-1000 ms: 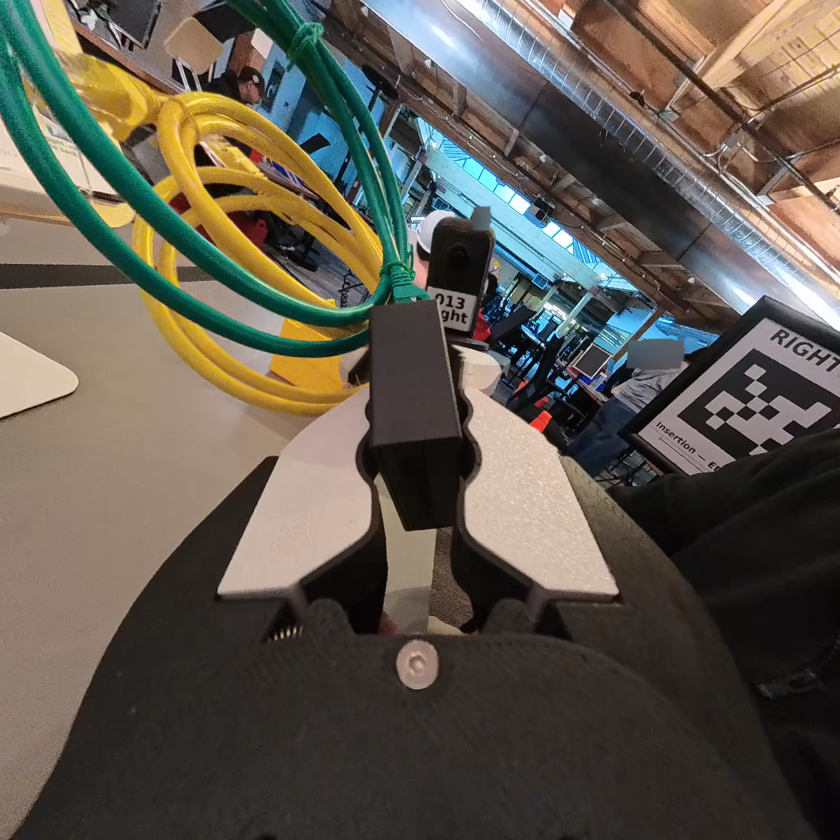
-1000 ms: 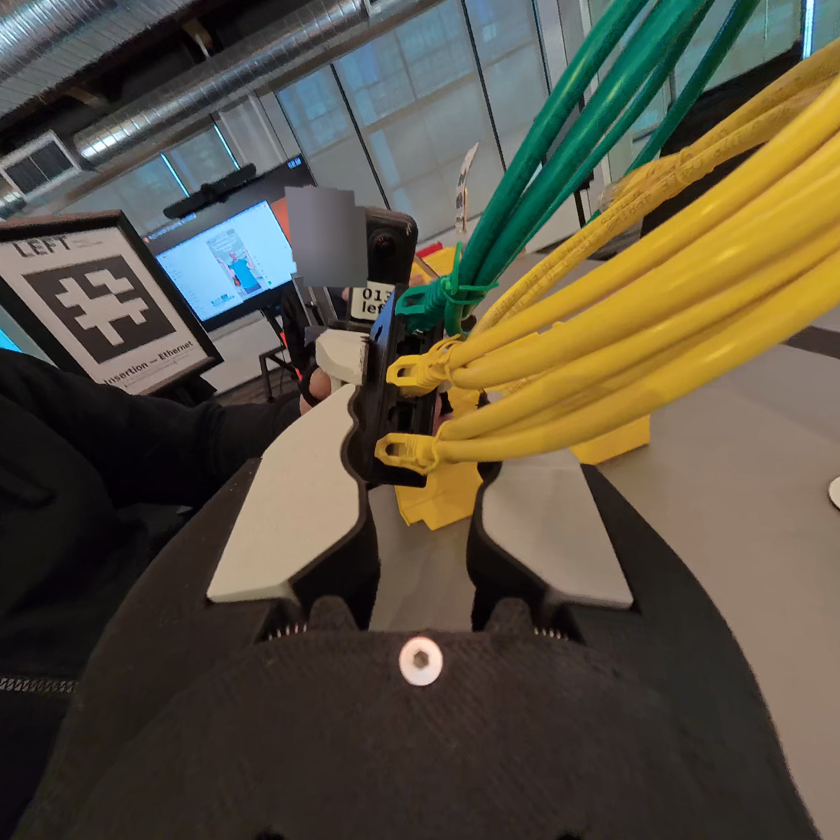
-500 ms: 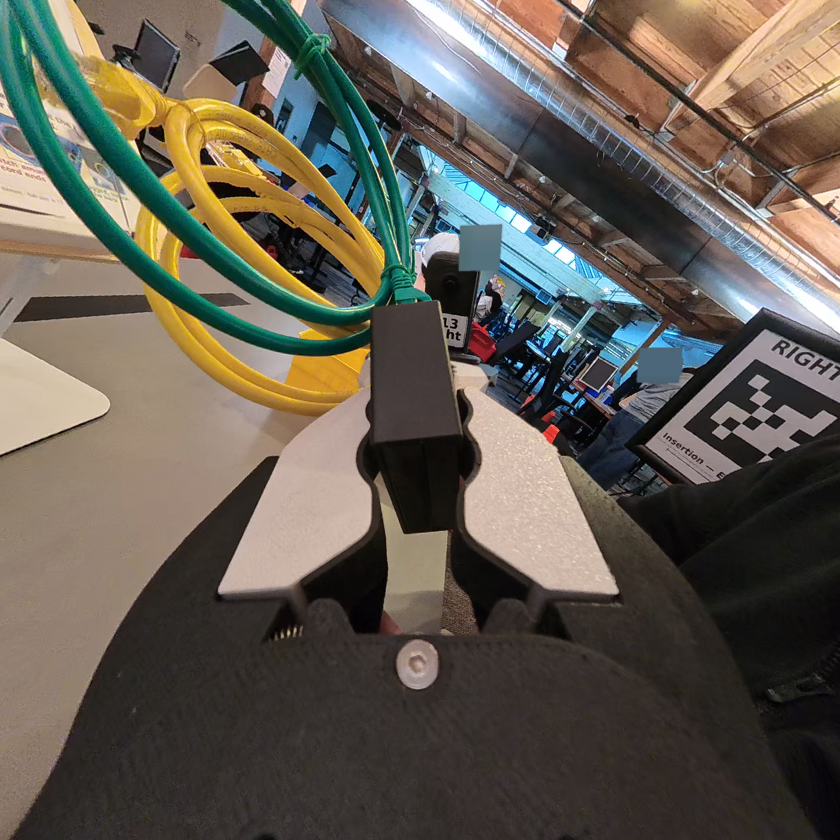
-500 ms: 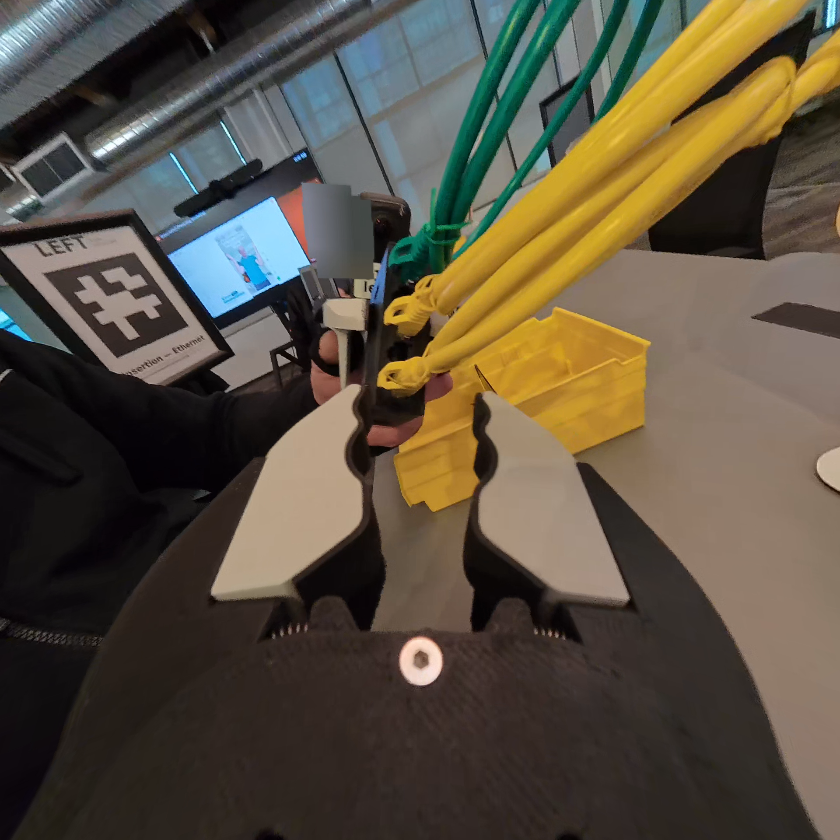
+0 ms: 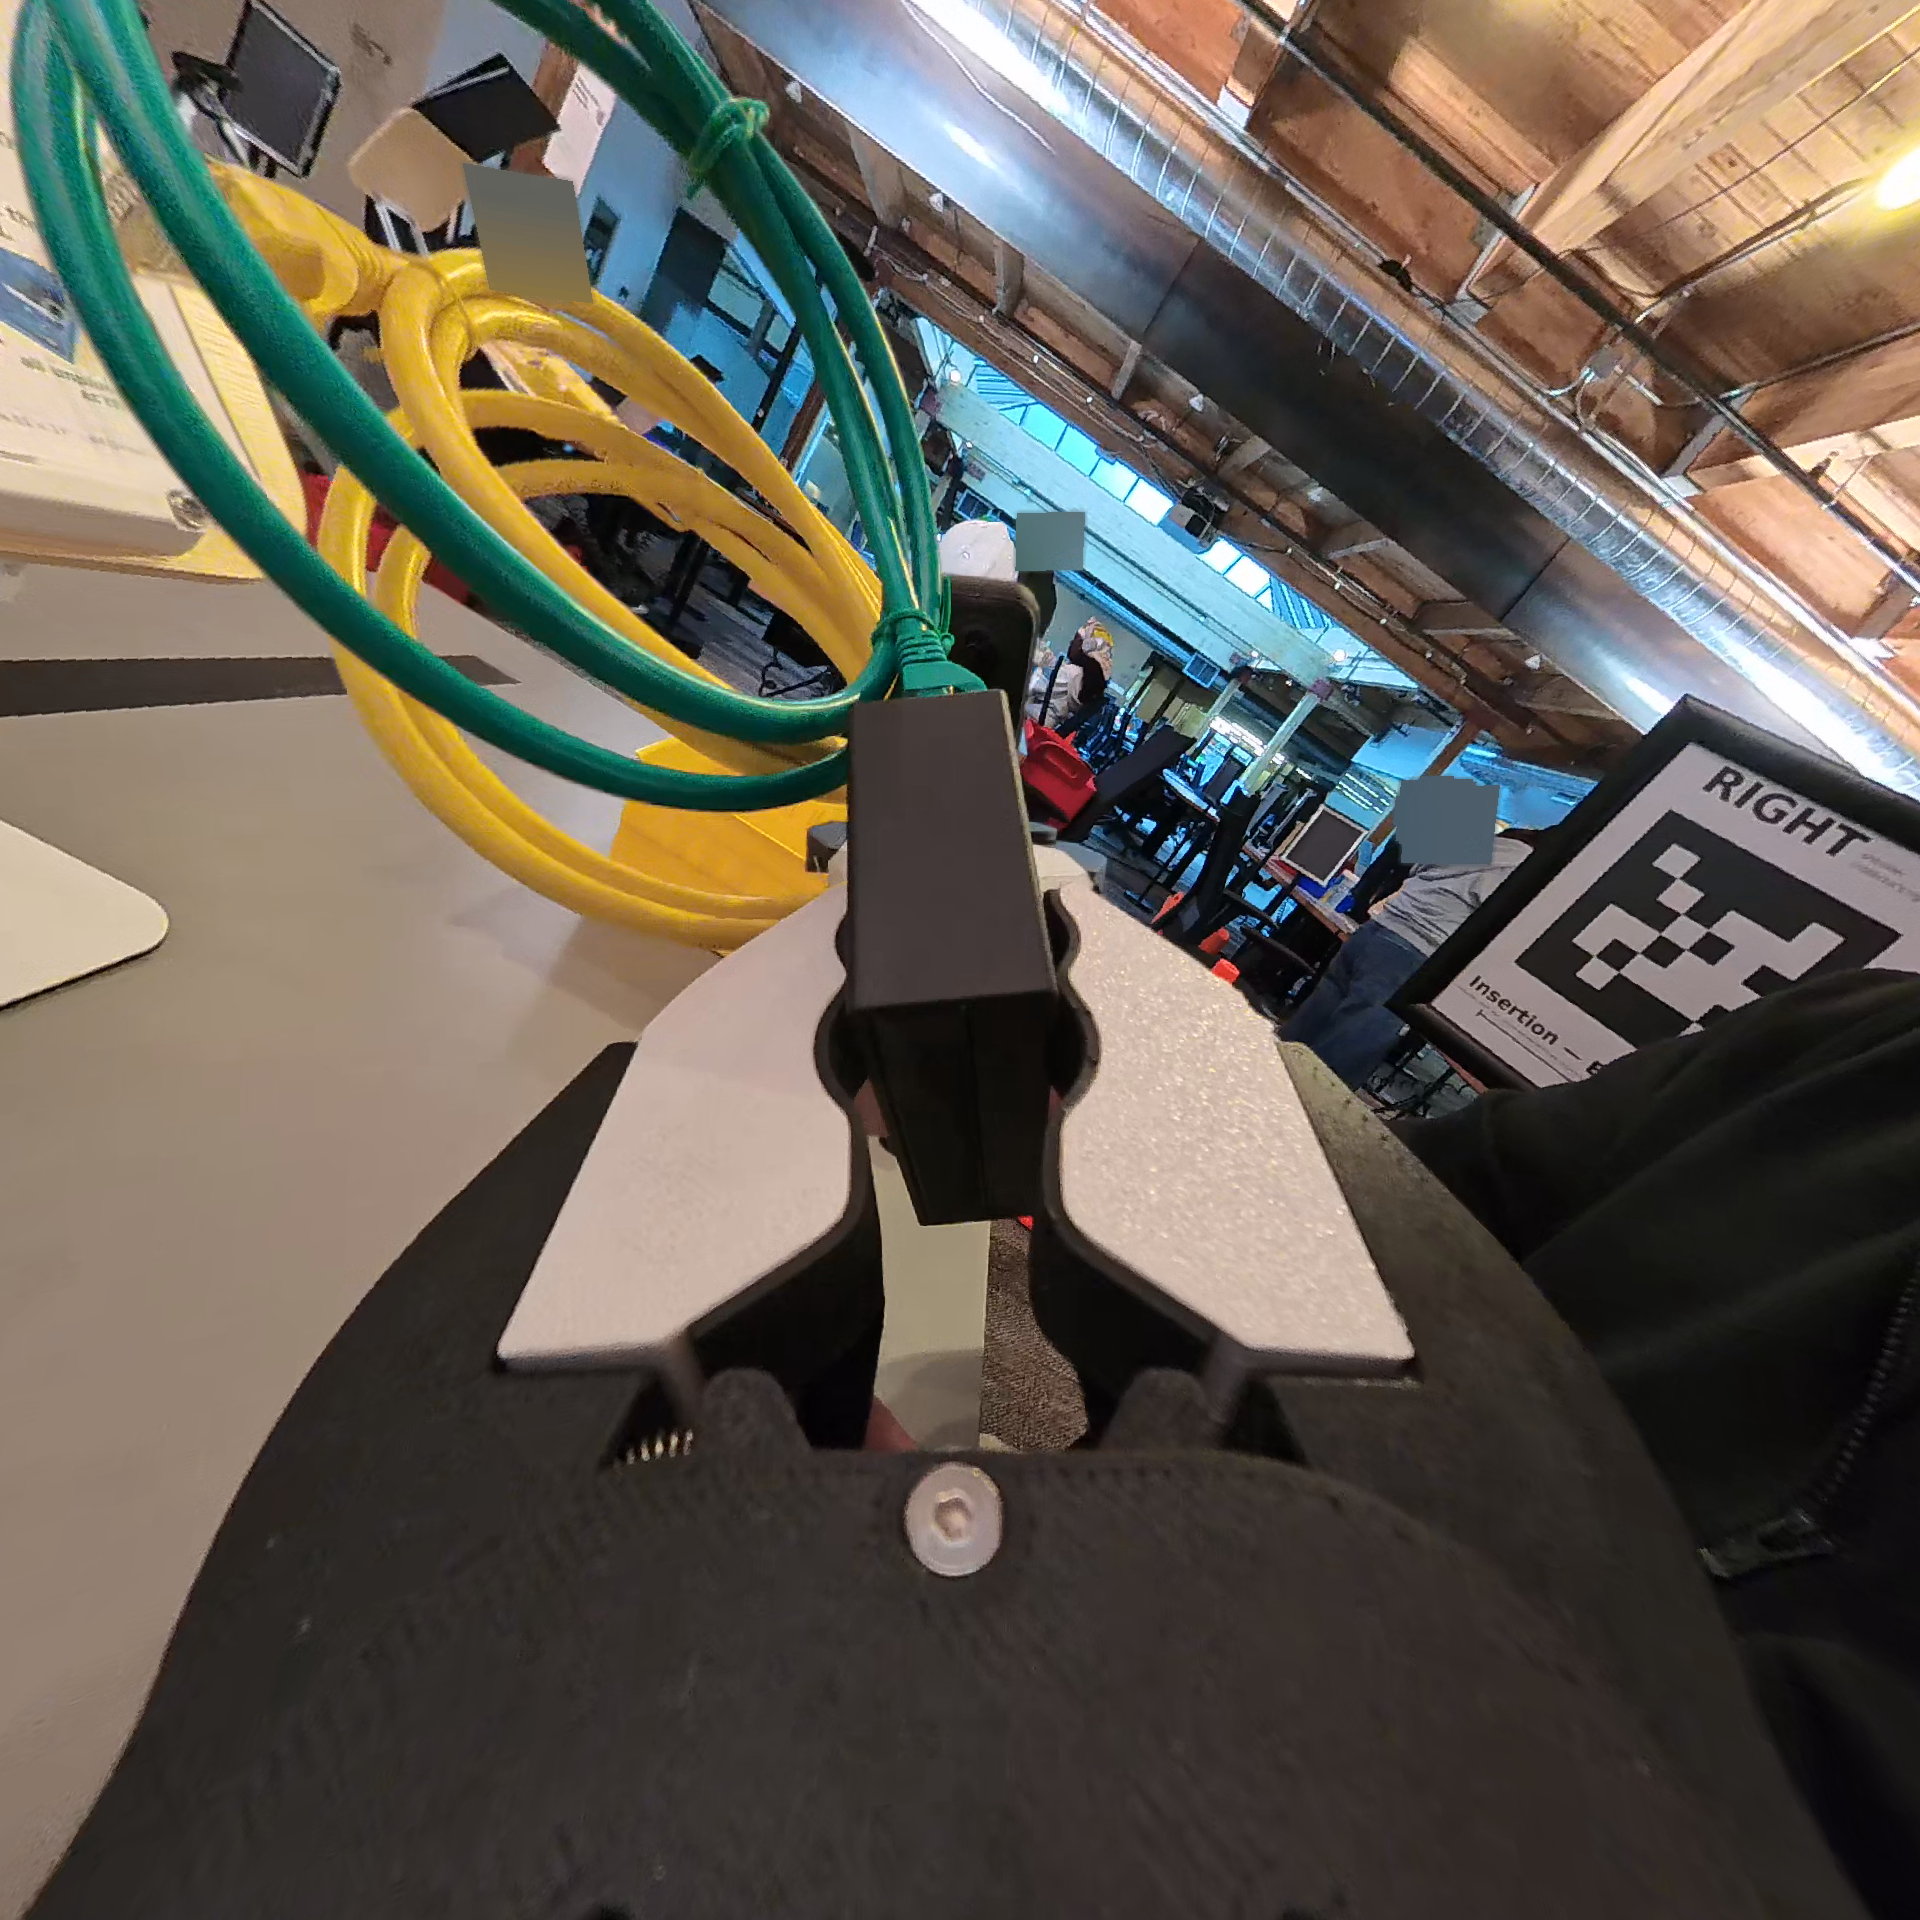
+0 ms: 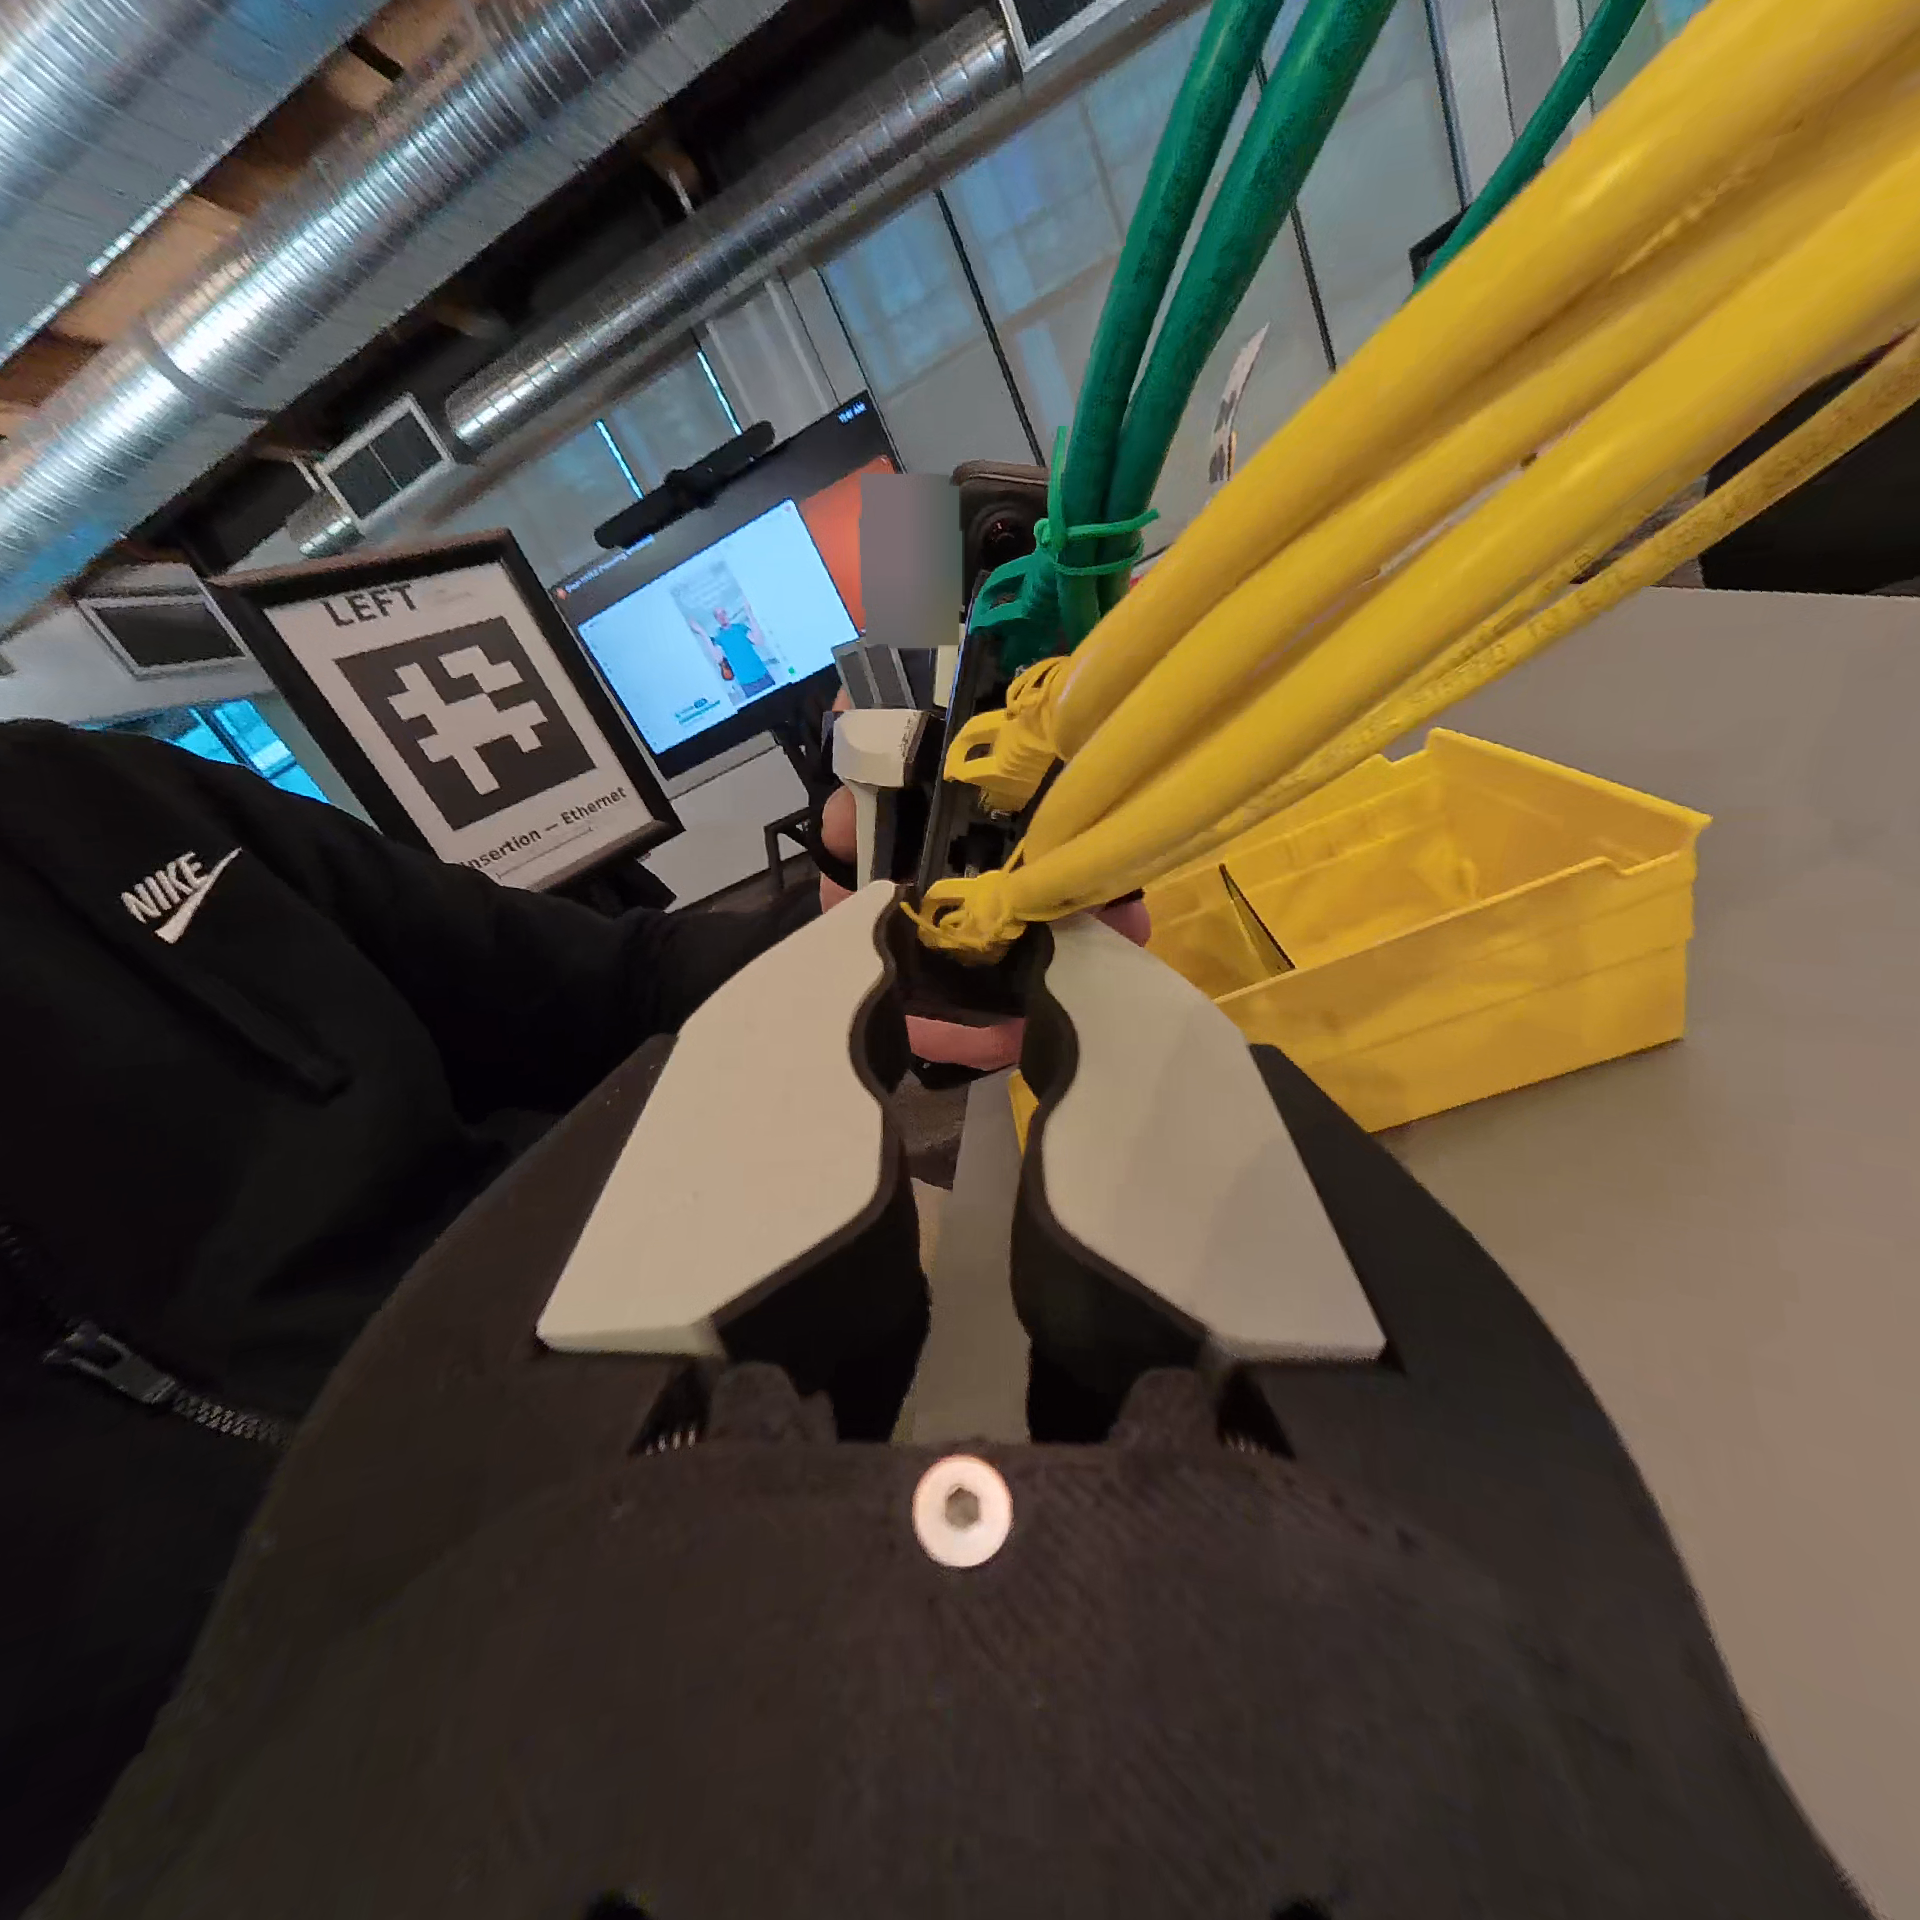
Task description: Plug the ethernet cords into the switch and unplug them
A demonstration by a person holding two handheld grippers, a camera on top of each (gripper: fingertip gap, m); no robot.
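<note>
Both my claws are busy: my left claw (image 5: 951, 1039) squeezes the black switch (image 5: 940, 883), and my right claw (image 6: 961, 966) pinches the lowest yellow plug (image 6: 961, 914). Green cord (image 6: 1023, 608) and yellow cords look plugged in. Pulling them out is left.

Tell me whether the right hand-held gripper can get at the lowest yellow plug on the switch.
Probably yes: the right hand-held gripper already brackets the lowest yellow plug on the switch, with nothing between them.
</note>
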